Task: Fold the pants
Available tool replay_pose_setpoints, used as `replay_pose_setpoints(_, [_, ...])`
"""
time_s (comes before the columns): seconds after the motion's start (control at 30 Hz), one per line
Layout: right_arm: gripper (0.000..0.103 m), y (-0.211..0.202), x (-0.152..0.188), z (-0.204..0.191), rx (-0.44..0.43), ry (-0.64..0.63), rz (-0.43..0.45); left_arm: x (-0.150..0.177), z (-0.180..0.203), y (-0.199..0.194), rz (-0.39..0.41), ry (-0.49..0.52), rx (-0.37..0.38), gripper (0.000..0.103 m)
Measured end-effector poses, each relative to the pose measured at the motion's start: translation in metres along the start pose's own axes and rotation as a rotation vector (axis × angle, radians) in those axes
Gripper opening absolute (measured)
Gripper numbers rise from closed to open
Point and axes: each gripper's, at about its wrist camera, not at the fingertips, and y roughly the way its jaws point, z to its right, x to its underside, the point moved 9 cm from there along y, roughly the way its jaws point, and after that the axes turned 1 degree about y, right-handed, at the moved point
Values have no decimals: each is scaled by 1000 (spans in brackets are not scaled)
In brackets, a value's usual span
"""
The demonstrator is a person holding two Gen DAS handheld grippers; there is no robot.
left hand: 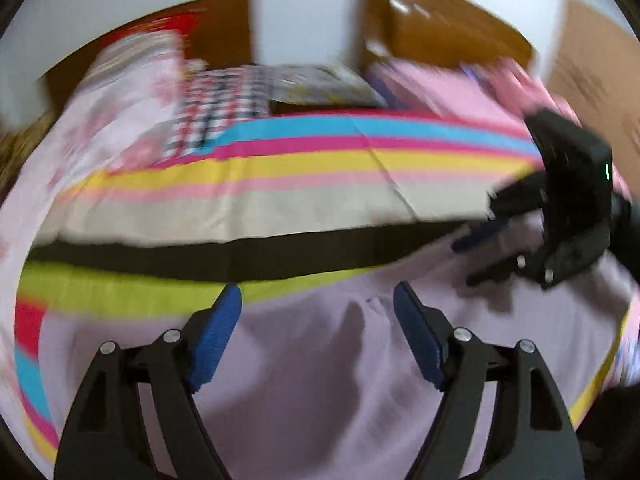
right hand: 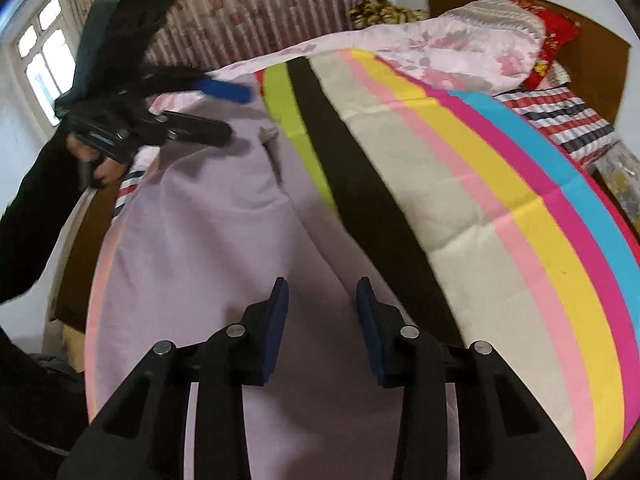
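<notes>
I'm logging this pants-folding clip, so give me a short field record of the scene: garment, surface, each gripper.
garment: lilac pants spread flat on the bed
surface: striped bedspread
left gripper: open, above the pants, nothing between its pads
right gripper: open, narrower gap, over the pants, holding nothing
background: floral quilt

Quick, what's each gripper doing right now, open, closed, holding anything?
Left gripper: open, empty, above the lilac pants.
Right gripper: open, nothing between its pads.
</notes>
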Motion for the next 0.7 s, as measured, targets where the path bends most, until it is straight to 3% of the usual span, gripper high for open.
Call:
replay_pose_setpoints(0.1, [37,8,-6,2,5,-12,-19,10,6,20,-85,63,3,79])
replay_pose_setpoints(0.23, [37,14,-13,4,-14,-1,-25,25,0,37,-106,34,29,79])
replay_pose_setpoints(0.3, [27,13,-12,-2,19,-48,-29,38,-4,39,-104,15,13,79])
replay_pose_setpoints(0.33, [8,10,-12,-7,32,-75,-23,41,-9,39,-102,10,-3,78])
replay_pose_setpoints(0.43, [3,-1,-10,-21,94,-148,10,43,-16,30,-61,-1,-27,55])
replay_pose_setpoints(0.47, [3,-9,-12,-27,135,-178,36,39,-14,23,-37,-3,-26,37])
replay_pose_setpoints(0.5, [3,-19,-18,-31,156,-186,70,33,-13,14,5,-2,-39,31])
replay_pose_setpoints(0.6, [3,-38,-34,-25,197,-163,134,19,-12,-4,79,0,-84,29])
replay_pose_setpoints(0.67, [3,-30,-34,-14,203,-140,102,17,-12,4,47,19,-120,31])
replay_pose_setpoints(0.7, [3,-15,-28,-9,189,-122,53,20,-13,13,16,27,-139,37])
